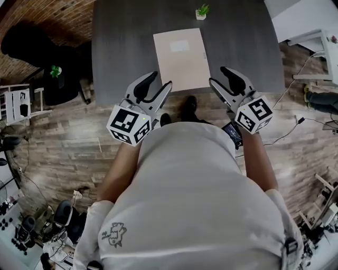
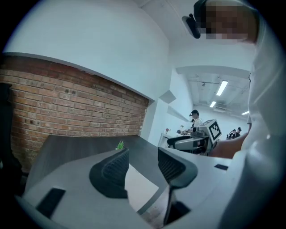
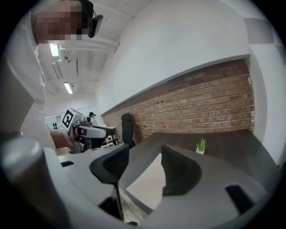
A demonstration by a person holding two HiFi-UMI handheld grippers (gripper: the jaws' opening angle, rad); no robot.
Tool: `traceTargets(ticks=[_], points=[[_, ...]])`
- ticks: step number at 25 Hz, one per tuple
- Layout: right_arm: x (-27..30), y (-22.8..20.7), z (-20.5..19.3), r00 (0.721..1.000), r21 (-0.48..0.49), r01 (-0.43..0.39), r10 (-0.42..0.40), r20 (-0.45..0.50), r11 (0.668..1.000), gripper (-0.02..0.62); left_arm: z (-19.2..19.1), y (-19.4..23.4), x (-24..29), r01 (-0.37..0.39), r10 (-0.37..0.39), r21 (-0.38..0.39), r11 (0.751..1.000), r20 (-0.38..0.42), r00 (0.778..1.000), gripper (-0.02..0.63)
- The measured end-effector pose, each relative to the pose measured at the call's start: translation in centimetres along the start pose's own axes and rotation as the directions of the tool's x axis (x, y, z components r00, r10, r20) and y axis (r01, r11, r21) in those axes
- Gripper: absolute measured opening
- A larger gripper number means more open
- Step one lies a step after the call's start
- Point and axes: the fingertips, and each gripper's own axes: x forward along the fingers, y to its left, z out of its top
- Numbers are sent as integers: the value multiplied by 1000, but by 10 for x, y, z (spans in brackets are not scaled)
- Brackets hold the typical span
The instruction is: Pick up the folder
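A beige folder [image 1: 181,58] lies flat on the dark grey table [image 1: 121,47], its near edge close to the table's front edge. My left gripper [image 1: 160,83] hovers open just off the folder's near left corner, nothing between its fingers. My right gripper [image 1: 218,76] is open too, just off the near right corner. In the left gripper view the folder [image 2: 140,188] shows low between the open jaws of the left gripper [image 2: 143,159]. In the right gripper view the folder [image 3: 147,183] lies beyond the empty right gripper [image 3: 145,161].
A small potted plant [image 1: 202,11] stands at the table's far edge behind the folder. A black chair [image 1: 31,45] sits left of the table by the brick wall. A white table [image 1: 317,42] stands at the right. Cables run across the wooden floor [image 1: 296,126].
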Motion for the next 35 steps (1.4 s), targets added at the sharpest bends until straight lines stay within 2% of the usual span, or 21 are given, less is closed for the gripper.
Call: traceTargets(ticks=[4,8,12,17,26,30,35], points=[[27,-37,-22,995,27,-35,37,-95,999,239,-14,24,21,-55,53,-49,997,-40,998,204],[49,-67,-48,978,69,-81,93,-189,994,239,-45,45,45,-115,104,-79,990,-127,986,216],[66,-87,-70,962,126,-96,125,-244,987,241,-79,61,61,-146,115,-144,979,-202,973,232],[87,-108,-102,942,182,-86,139,-307,980,242,-112,77,78,-176,113,-202,963,-286,952,250],[106,-138,-167,883,281,-52,175,-435,958,261,-166,116,99,-274,156,-235,933,-422,893,272],[114,-147,-190,865,352,-13,187,-465,936,275,-194,131,101,-308,160,-273,912,-455,876,272],[128,-153,-210,843,372,15,189,-505,928,278,-225,144,106,-331,131,-341,880,-494,859,284]])
